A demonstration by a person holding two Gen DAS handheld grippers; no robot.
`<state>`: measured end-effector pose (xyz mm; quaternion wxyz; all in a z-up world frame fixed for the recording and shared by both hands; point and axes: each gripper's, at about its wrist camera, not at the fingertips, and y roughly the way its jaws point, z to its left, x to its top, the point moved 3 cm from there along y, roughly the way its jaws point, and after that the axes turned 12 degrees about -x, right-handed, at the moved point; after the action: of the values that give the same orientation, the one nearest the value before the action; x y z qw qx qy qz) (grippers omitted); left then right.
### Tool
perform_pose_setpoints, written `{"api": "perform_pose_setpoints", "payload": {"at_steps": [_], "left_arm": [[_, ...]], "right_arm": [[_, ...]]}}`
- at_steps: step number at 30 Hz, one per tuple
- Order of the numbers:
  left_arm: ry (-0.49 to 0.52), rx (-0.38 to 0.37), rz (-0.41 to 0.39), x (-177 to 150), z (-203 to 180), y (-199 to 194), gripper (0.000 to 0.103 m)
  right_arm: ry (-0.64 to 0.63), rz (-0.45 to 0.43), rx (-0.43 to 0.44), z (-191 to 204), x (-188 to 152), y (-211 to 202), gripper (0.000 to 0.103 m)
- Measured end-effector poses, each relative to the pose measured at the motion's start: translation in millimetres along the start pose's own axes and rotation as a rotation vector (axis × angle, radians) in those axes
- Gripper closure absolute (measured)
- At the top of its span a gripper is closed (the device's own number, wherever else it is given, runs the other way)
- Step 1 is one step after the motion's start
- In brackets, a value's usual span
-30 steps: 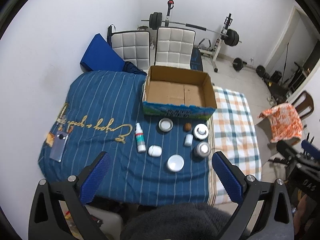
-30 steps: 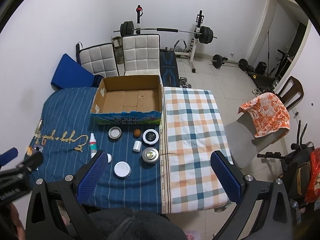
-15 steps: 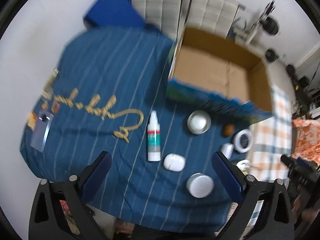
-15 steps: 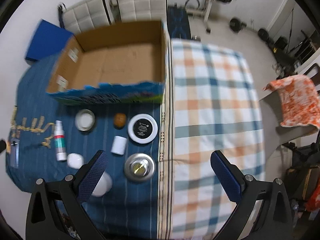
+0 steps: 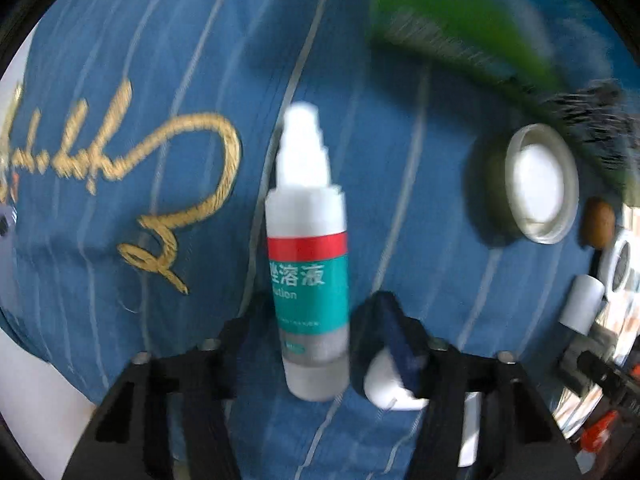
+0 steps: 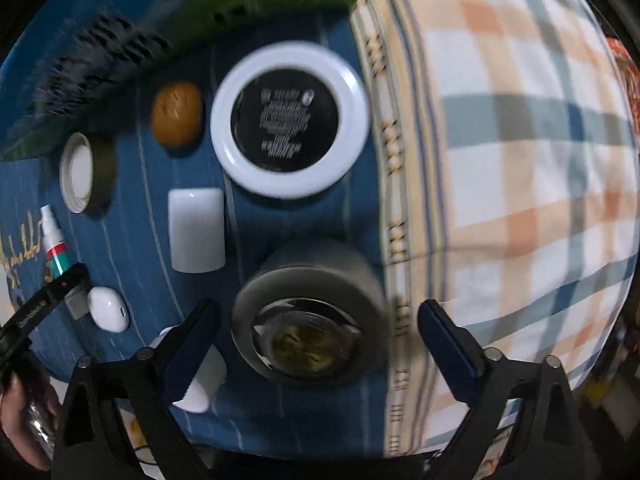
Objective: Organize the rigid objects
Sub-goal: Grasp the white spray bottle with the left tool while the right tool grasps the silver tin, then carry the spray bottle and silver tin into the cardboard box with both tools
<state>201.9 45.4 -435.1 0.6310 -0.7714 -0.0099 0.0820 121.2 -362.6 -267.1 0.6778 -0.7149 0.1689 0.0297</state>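
Both grippers were down over the blue striped cloth point(image 5: 160, 60).

The left gripper point(image 5: 316, 332) was closing its jaws around the lying spray bottle point(image 5: 308, 264), pads not yet pressing it. The right gripper point(image 6: 316, 340) straddled the metal tin point(image 6: 308, 320), jaws wide and closing. The white-rimmed jar point(image 6: 290, 118) and brown nut point(image 6: 176, 114) lay beyond; the tin's contents were too blurred to tell.

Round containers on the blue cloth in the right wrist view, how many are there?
3: a white-rimmed jar with a black label near the plaid edge, a metal tin between the right gripper's closing jaws, and a small white-filled tin at left. More may be hidden.
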Motion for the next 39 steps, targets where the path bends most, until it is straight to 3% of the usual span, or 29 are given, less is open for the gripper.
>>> {"api": "perform_pose_setpoints", "payload": {"at_steps": [2, 7, 10, 12, 23, 30, 39], "left_arm": [[-0.034, -0.033, -0.035, -2, 5, -2, 0.058], [0.001, -0.026, -0.047, -3, 8, -6, 0.064], [0.017, -0.021, -0.045, -3, 6, -8, 0.064], [0.018, -0.019, -0.05, 0, 4, -5, 0.072], [0.051, -0.021, -0.047, 0, -6, -34, 0.073], [0.083, -0.073, -0.072, -19, -17, -66, 0.073], [0.174, -0.15, -0.137, -45, -48, -131, 0.073]], "right_arm": [[-0.01, 0.021, -0.025, 7, 1, 12, 0.019], [-0.018, 0.052, -0.094, 14, 1, 40, 0.028], [-0.003, 0.042, -0.094, 15, 2, 52, 0.028], [0.006, 0.034, -0.09, 14, 3, 53, 0.03], [-0.058, 0.006, -0.087, 30, -20, 51, 0.031], [-0.077, -0.032, -0.04, 18, -44, 31, 0.031], [-0.104, -0.116, 0.029, -4, -67, -25, 0.031]]}}
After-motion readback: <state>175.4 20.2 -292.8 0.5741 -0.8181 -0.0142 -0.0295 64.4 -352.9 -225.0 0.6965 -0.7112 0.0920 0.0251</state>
